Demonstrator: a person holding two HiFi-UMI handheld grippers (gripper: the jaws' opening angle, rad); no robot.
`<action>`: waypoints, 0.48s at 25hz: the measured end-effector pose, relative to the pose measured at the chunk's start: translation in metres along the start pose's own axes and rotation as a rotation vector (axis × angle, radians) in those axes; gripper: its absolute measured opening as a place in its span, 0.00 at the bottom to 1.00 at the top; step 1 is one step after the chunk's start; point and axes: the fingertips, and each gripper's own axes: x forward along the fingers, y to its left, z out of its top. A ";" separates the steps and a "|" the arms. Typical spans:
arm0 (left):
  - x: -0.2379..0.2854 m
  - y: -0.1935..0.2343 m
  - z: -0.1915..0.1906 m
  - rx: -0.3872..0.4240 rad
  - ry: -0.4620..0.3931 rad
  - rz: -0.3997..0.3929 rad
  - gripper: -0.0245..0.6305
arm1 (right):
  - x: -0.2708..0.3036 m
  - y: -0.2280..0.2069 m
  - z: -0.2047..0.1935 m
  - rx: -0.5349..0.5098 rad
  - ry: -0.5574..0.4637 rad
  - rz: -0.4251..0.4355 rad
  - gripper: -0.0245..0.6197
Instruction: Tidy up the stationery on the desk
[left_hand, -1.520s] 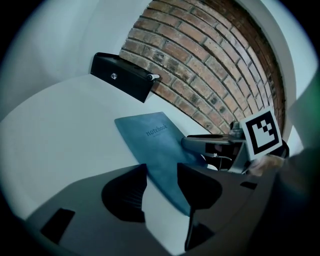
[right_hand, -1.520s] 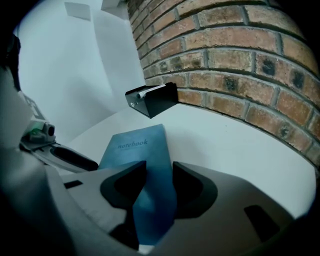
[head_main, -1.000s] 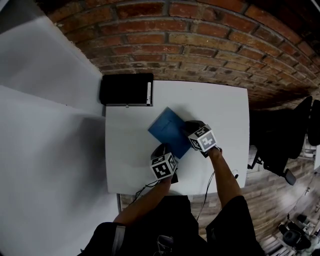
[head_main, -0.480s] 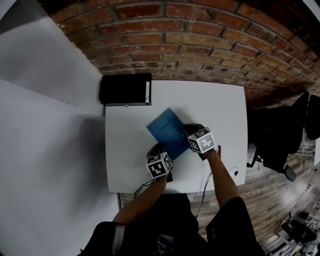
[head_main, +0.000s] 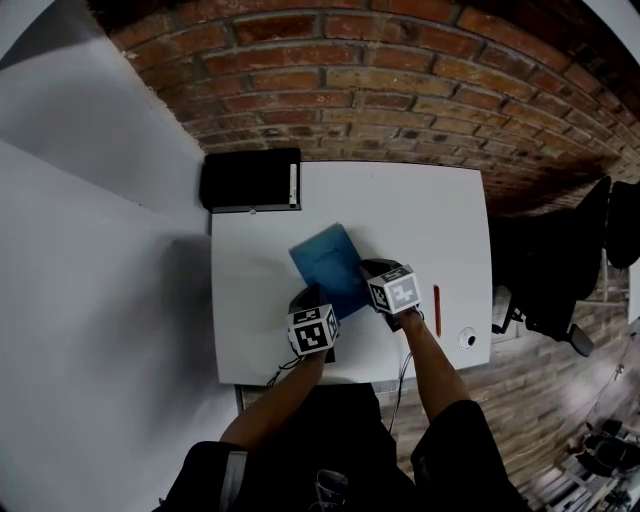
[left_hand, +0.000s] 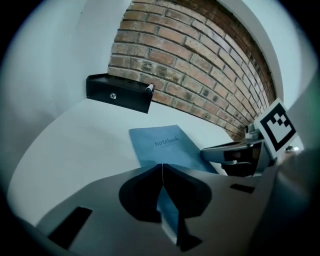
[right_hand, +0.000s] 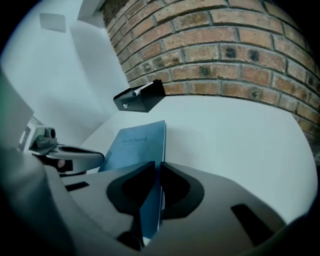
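A blue notebook (head_main: 326, 266) lies aslant in the middle of the white desk (head_main: 430, 210). My left gripper (head_main: 311, 297) is at its near left corner, and in the left gripper view its jaws are shut on the notebook (left_hand: 165, 145) at that edge. My right gripper (head_main: 364, 273) holds the near right edge. Its jaws have just been closing and now pinch the notebook (right_hand: 137, 145) between them. Each gripper shows in the other's view: the right gripper (left_hand: 235, 155) and the left gripper (right_hand: 65, 157).
A black box (head_main: 250, 178) with a white marker (head_main: 292, 183) on it stands at the desk's far left corner against the brick wall. A red pen (head_main: 437, 297) lies right of my right hand, and a small white round object (head_main: 467, 339) sits near the front right corner.
Both grippers and the notebook have shifted a little to the left. The red pen has come into sight beside the right hand.
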 end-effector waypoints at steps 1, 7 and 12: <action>-0.002 0.005 -0.002 0.004 0.004 0.011 0.06 | 0.000 0.000 0.000 0.005 -0.005 -0.007 0.12; -0.001 0.021 -0.009 -0.034 0.019 0.026 0.13 | 0.000 0.000 -0.001 -0.021 -0.008 -0.021 0.12; 0.003 0.017 -0.012 -0.064 0.027 0.021 0.20 | 0.001 0.000 -0.002 0.011 -0.010 -0.020 0.12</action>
